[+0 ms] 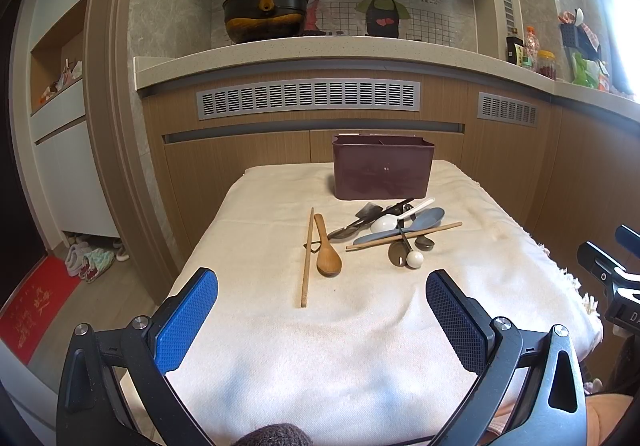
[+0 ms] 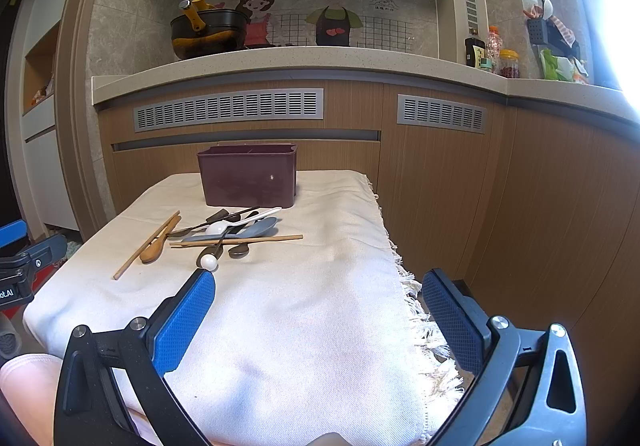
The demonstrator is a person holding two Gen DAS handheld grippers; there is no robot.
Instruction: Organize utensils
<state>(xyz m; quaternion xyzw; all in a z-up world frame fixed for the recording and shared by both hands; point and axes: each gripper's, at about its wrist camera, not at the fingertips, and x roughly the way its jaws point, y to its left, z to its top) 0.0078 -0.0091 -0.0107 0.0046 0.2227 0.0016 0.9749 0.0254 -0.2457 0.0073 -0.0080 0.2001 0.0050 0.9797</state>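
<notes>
A dark maroon utensil bin (image 1: pixel 383 167) (image 2: pixel 248 176) stands at the far end of a cream cloth-covered table (image 1: pixel 340 326) (image 2: pixel 312 306). In front of it lies a heap of utensils: a wooden spoon (image 1: pixel 327 249) (image 2: pixel 157 244), two separate chopsticks (image 1: pixel 307 258) (image 1: pixel 404 236) (image 2: pixel 236 240), a white spoon (image 1: pixel 394 218) (image 2: pixel 236 223), a grey-blue rice paddle (image 1: pixel 416 224) (image 2: pixel 256 228) and dark metal utensils (image 1: pixel 404 250). My left gripper (image 1: pixel 322 298) is open and empty, short of the heap. My right gripper (image 2: pixel 318 298) is open and empty, near the table's right fringe.
A kitchen counter (image 1: pixel 320 50) with a black pot (image 1: pixel 264 16) runs behind the table, over wooden cabinets with vents. Bottles and jars (image 2: pixel 496 50) stand at the right. Slippers (image 1: pixel 88 256) and a red mat (image 1: pixel 32 306) lie on the floor at left.
</notes>
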